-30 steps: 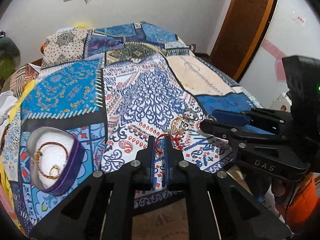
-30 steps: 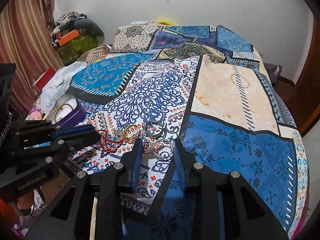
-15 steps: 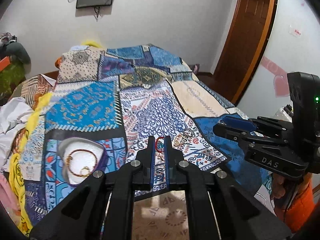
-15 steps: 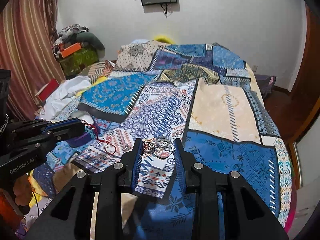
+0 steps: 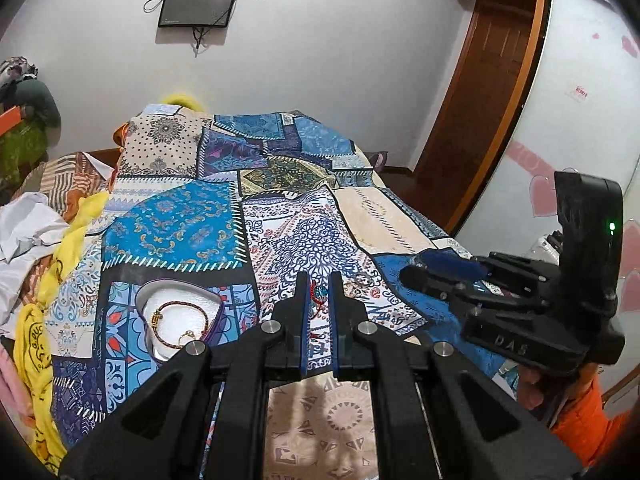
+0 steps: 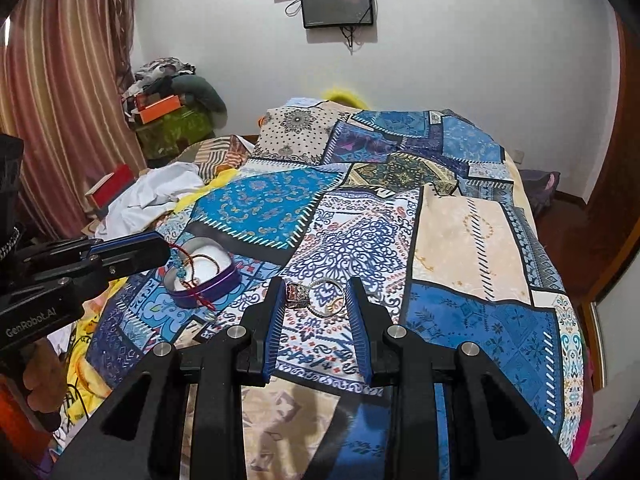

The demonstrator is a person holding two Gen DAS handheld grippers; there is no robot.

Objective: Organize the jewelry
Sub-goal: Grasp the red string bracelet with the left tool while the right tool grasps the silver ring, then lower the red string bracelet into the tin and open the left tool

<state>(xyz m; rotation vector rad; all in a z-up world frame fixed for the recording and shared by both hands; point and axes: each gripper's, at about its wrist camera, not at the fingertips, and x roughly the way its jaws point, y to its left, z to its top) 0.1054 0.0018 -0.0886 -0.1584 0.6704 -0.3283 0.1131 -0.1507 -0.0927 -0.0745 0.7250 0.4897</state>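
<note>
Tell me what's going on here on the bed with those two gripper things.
A person is sorting jewelry on a patchwork bedspread with a handheld gripper in each hand. The left gripper is shut on a red cord bracelet, which dangles in front of a heart-shaped purple box. A braided bracelet already lies in the box. The right gripper is closed on a silver bangle, lifted off the spread. Neither piece has been placed yet.
</note>
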